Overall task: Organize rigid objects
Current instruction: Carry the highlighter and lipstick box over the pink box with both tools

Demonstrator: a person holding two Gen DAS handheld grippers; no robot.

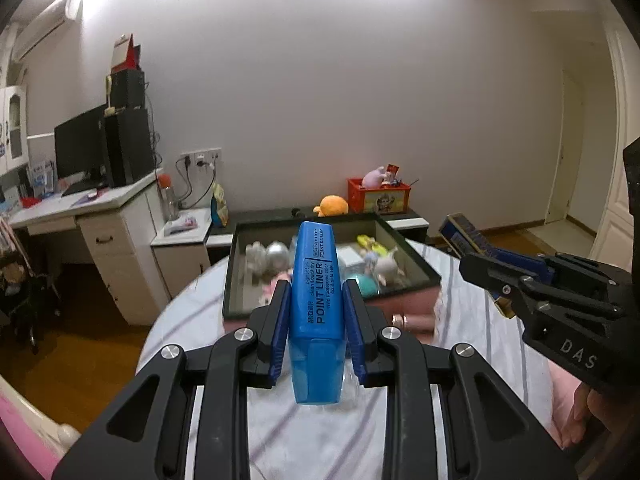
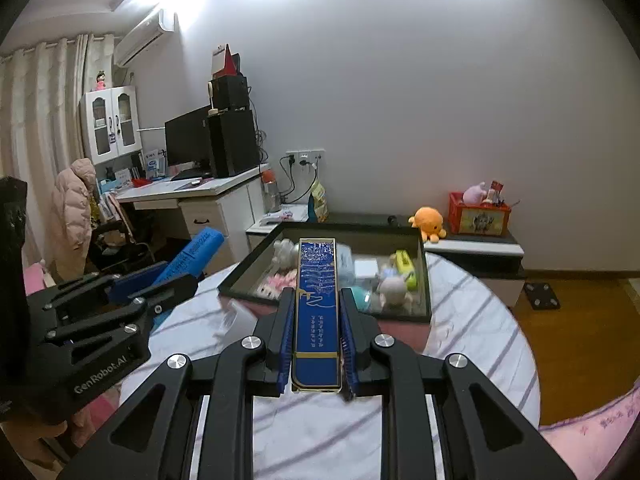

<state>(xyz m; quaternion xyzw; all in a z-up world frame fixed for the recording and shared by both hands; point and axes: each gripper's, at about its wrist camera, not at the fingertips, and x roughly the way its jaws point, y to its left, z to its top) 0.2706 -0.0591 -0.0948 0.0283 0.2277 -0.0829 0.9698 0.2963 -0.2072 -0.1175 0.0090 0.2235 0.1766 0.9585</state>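
My left gripper (image 1: 316, 300) is shut on a blue highlighter marked POINT LINER (image 1: 316, 296), held above the striped bed cover, pointing at a dark open tray (image 1: 416, 258) of small toys. My right gripper (image 2: 318, 312) is shut on a flat dark-blue box with gold trim (image 2: 318, 312), also held short of the tray (image 2: 425, 276). The right gripper shows at the right of the left wrist view (image 1: 508, 276). The left gripper with the highlighter (image 2: 192, 256) shows at the left of the right wrist view.
The tray holds several small toys: a grey plush (image 1: 258, 254), a silver ball (image 1: 278, 254), a teal ball (image 1: 366, 284), a white box (image 2: 366, 268). Behind stand a low cabinet with an orange plush (image 2: 428, 220) and a red crate (image 2: 478, 216), and a desk (image 1: 72, 208).
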